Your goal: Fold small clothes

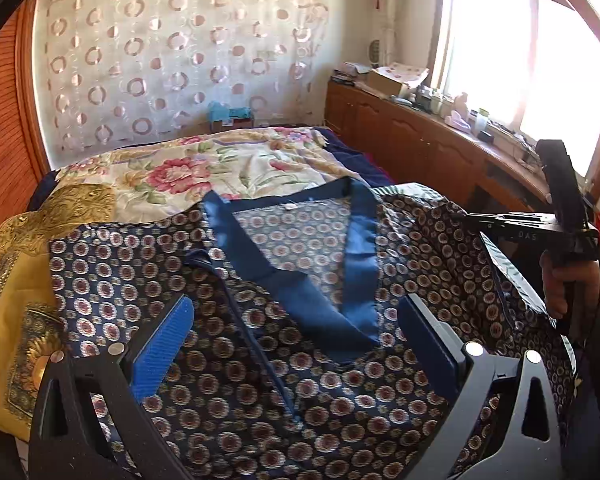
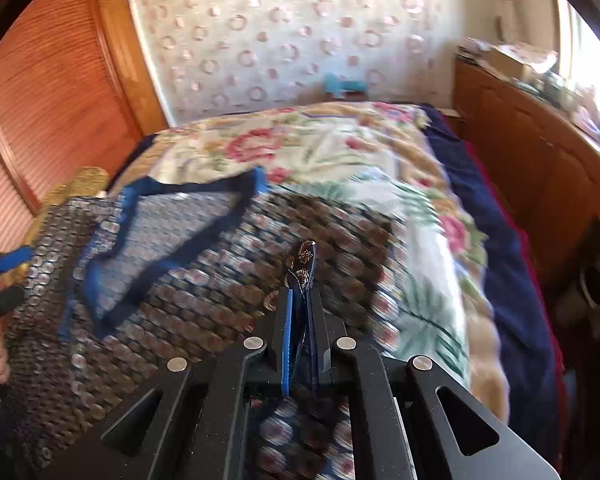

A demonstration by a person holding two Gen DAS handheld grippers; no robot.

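A navy patterned shirt (image 1: 260, 360) with a plain blue collar (image 1: 356, 264) lies spread on the bed, collar towards the far end. My left gripper (image 1: 296, 320) is open just above the shirt's chest, blue pad (image 1: 164, 352) on the left, nothing between the fingers. My right gripper (image 2: 300, 292) is shut on a pinched fold of the shirt (image 2: 304, 260) at its right edge, lifted off the bed. The right gripper also shows in the left wrist view (image 1: 540, 224), holding the raised right side. The shirt in the right wrist view (image 2: 180, 280) is blurred by motion.
A floral bedspread (image 1: 220, 168) covers the bed beyond the shirt. A yellow ornate cloth (image 1: 20, 280) lies at the left. A wooden cabinet (image 1: 420, 140) with clutter runs under the window on the right. A wooden louvred door (image 2: 40, 100) stands at the left.
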